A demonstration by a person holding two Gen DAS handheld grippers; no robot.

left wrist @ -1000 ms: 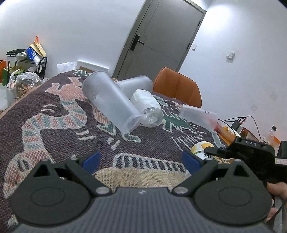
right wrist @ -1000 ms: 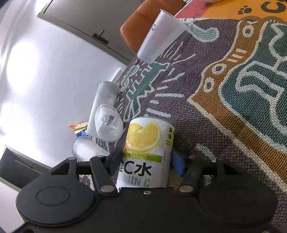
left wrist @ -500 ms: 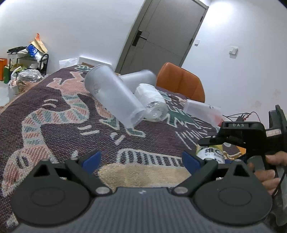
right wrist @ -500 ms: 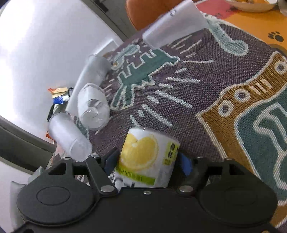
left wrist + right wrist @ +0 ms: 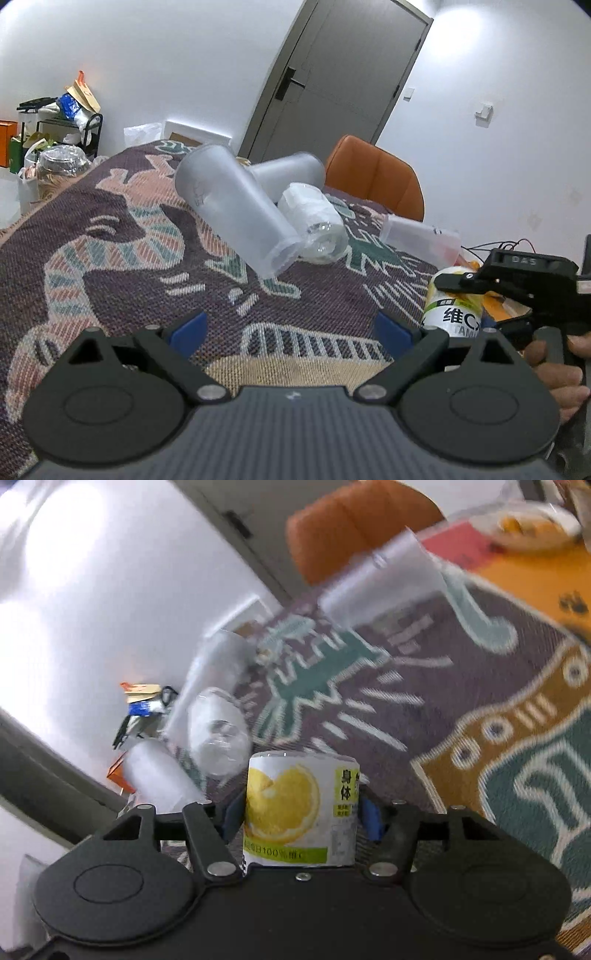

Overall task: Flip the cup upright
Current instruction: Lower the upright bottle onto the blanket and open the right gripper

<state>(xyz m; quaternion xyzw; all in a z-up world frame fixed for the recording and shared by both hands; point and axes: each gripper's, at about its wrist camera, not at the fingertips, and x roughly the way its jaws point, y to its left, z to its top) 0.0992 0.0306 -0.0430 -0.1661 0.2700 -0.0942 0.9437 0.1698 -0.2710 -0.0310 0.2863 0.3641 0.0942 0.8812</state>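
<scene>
My right gripper (image 5: 299, 812) is shut on a white cup with a lemon label (image 5: 295, 808), held nearly upright above the patterned cloth; the cup also shows in the left wrist view (image 5: 452, 306), with the right gripper (image 5: 458, 284) around it. My left gripper (image 5: 290, 326) is open and empty over the cloth. Three frosted plastic cups (image 5: 236, 218) lie on their sides in a heap ahead of it. Another frosted cup (image 5: 421, 236) lies on its side farther right, also in the right wrist view (image 5: 384, 576).
The table is covered by a woven animal-pattern cloth (image 5: 110, 236). An orange chair (image 5: 376, 177) stands at the far edge. An orange mat with a plate (image 5: 532, 520) lies at the right. A cluttered shelf (image 5: 59, 122) stands by the wall at left.
My right gripper has turned the lemon cup from tilted to nearly upright and raised it. The left gripper stayed open and shifted slightly.
</scene>
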